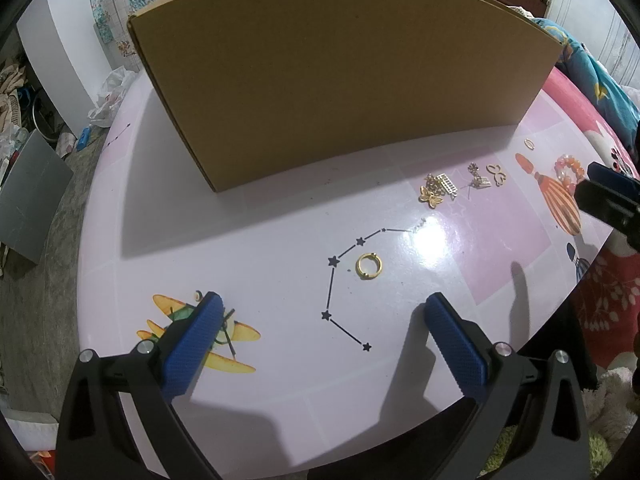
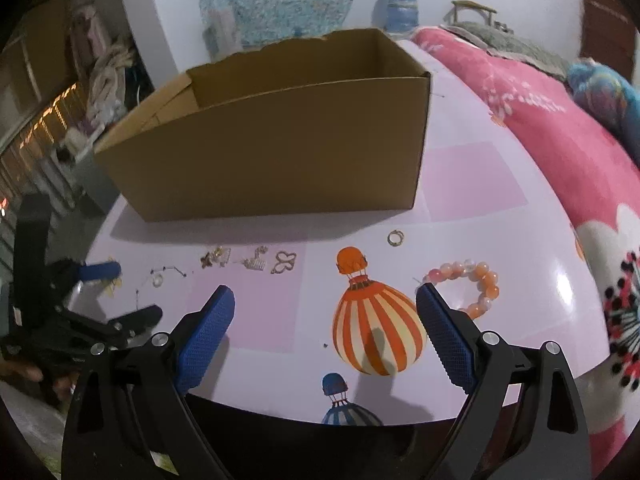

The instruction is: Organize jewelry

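open cardboard box standing at the far side of the pale pink tabletop, upright, inside not visible from here. in front of the box a loose row of small gold pieces: butterfly charm, a tangled earring pair, an outline butterfly, and a thin small ring a little apart, nearer the box corner. gold ring lying flat and alone, just beside the printed star line, well apart from that row. orange and pink bead bracelet lying flat beside the printed striped balloon. left gripper held above the tabletop, jaws spread wide, nothing between the blue pads, gold ring ahead of the gap and not touched. right gripper also above the tabletop, jaws spread wide and empty, right pad just beside the bracelet in the right wrist view, contact not possible to tell. pink flowered blanket on the right past the tabletop edge.
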